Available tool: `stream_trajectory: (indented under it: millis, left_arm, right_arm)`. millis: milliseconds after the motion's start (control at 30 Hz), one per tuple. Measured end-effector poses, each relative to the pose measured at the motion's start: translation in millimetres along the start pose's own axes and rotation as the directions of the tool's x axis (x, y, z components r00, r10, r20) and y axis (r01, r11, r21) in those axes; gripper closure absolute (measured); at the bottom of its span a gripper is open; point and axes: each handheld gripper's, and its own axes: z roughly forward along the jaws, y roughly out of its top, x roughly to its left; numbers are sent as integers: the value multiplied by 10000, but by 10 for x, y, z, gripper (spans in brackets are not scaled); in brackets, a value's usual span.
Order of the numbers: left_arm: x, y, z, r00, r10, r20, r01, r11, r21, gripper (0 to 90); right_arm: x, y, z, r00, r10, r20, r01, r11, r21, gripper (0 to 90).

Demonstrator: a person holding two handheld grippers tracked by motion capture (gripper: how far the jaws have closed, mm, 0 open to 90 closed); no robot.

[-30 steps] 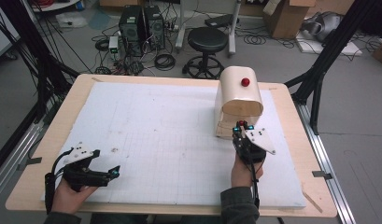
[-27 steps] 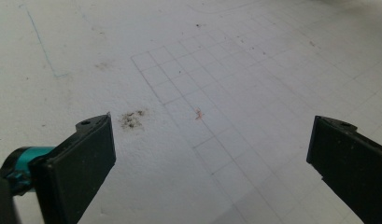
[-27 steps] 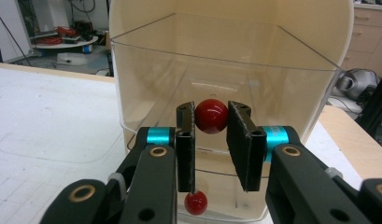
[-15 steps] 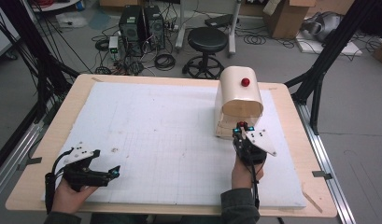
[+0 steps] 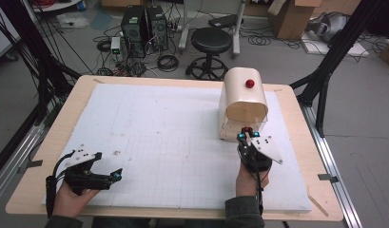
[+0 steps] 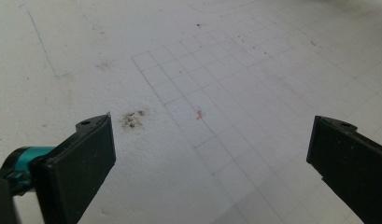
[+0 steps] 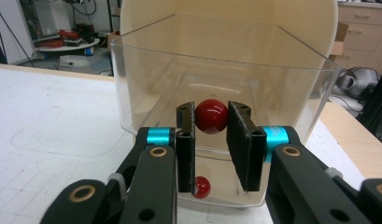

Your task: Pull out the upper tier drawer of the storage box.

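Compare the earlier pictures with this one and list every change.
Nothing visibly changed. The right gripper stays shut on the red knob at the front of the bread box, and the left gripper stays open over the white mat.

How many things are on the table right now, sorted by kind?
Bread boxes: 1, the cream bread box
Red knobs: 2, a top knob and a front knob that the right gripper pinches
White mats: 1, the mat
Total: 4

red knob (image 7: 211,116) | round, glossy | on clear lid front (image 7: 146,93) | clamped
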Motion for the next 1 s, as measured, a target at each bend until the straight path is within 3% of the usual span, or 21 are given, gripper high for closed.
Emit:
stream_trajectory:
  millis: [1000]
  left_arm:
    - [-10,2,7,10000,16,-11,-16,10000,26,17]
  right_arm:
    - [28,-68,-297,9997,224,-137,-225,9997,-74,731]
